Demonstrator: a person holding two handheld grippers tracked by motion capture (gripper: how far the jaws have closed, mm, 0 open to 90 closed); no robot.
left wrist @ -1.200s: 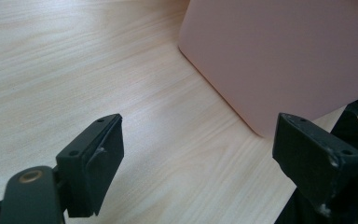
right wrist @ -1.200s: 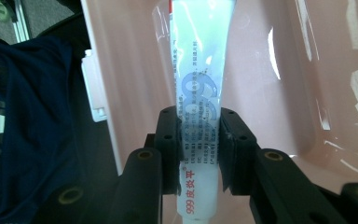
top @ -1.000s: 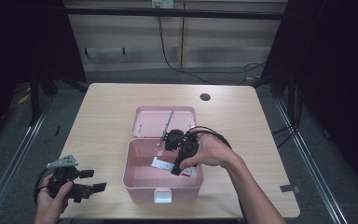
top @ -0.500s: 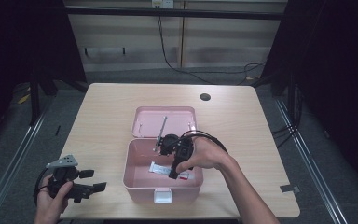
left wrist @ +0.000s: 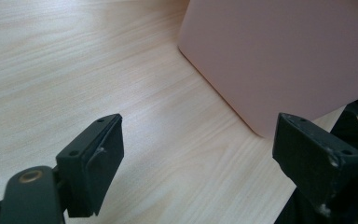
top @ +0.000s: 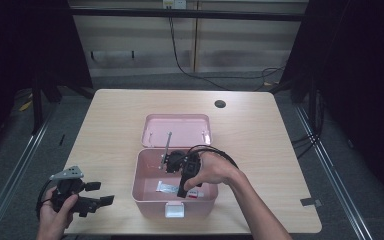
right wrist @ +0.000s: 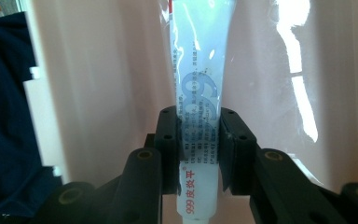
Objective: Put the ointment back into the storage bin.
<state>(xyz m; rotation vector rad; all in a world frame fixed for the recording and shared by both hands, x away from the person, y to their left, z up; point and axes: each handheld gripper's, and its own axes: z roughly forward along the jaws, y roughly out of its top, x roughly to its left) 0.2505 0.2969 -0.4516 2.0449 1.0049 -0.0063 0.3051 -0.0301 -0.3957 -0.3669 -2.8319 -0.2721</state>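
Note:
A pink box (top: pixel 150 200) stands open at the table's front middle, its lid (top: pixel 177 129) laid back flat. My right gripper (top: pixel 186 190) reaches down inside the box. Its jaws are shut on a white ointment tube (right wrist: pixel 199 93) with blue and red print; the tube (top: pixel 169 188) lies near the box floor. My left gripper (top: pixel 102 194) rests low at the front left of the table, open with nothing between its fingers (left wrist: pixel 98 158), beside the pink box (left wrist: pixel 279 56).
A dark round hole (top: pixel 220 104) sits in the table (top: pixel 110 125) at the back right. A small red and white item (top: pixel 196 193) lies in the box by my right hand. A thin rod (top: pixel 167 145) leans over the box's hinge side.
My right gripper has moved left and deeper into the box with the tube. The left gripper has stayed put.

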